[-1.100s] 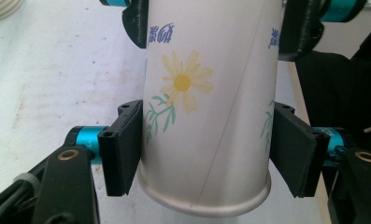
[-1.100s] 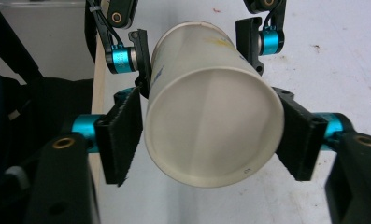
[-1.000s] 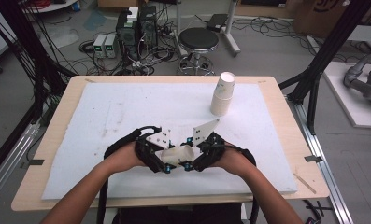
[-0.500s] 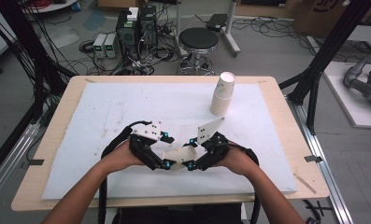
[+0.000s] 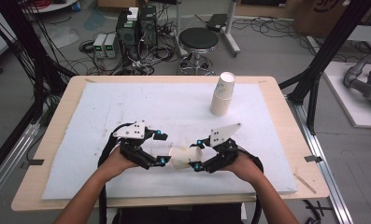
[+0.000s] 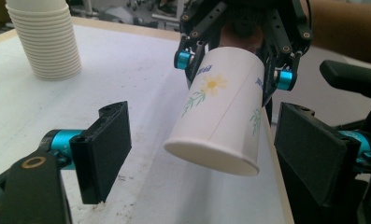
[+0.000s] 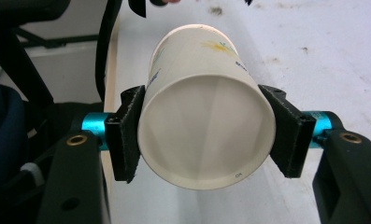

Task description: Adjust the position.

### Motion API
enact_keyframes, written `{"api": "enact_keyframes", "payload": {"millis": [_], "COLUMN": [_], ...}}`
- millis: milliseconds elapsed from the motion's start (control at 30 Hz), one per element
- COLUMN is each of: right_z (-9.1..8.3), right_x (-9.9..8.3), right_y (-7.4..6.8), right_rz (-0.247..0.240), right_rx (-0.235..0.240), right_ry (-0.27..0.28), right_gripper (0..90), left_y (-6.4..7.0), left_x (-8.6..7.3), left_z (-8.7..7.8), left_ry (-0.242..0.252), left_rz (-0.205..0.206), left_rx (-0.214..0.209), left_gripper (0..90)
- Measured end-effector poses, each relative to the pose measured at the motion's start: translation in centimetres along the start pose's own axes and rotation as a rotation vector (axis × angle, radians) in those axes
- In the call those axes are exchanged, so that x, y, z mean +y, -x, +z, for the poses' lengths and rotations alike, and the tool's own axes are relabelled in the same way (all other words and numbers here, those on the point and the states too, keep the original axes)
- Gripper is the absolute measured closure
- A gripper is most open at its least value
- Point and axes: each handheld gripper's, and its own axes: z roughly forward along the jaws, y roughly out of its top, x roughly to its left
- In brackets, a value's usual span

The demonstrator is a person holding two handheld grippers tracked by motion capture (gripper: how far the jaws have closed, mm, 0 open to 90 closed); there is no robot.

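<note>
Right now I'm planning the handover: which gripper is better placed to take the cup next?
Left. The left gripper stands open, jaws either side of the paper cup, whose rim end points toward it. The right gripper already clamps the base end.

The left hand-held gripper stands with its two black jaws spread wide, either side of a paper cup printed with a yellow flower, not touching it. The right hand-held gripper clamps the cup's far end. A stack of paper cups stands at upper left on the white table.
</note>
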Motion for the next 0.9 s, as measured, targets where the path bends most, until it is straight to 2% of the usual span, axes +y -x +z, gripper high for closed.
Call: {"api": "enact_keyframes", "payload": {"millis": [100,333,533,900], "right_z": [-0.3,-0.5,-0.6,-0.6], "right_x": [-0.7,-2.0,-2.5,-2.4], "right_y": [-0.3,-0.6,-0.5,-0.4], "right_rz": [0.012,0.029,0.035,0.037], "right_rx": [-0.006,-0.003,0.002,0.012], "right_ry": [0.042,0.107,0.122,0.14], "right_gripper": [37.3,37.3,37.3,37.3], "left_y": [0.1,0.3,0.4,0.7], "left_x": [-0.5,-1.8,-2.6,-2.8], "left_z": [0.0,0.5,1.1,2.1], "left_ry": [0.045,0.066,0.086,0.083], "left_rz": [-0.01,-0.026,-0.039,-0.019], "left_rx": [0.004,0.0,-0.011,-0.048], "left_gripper": [18.8,18.7,18.8,19.3]}}
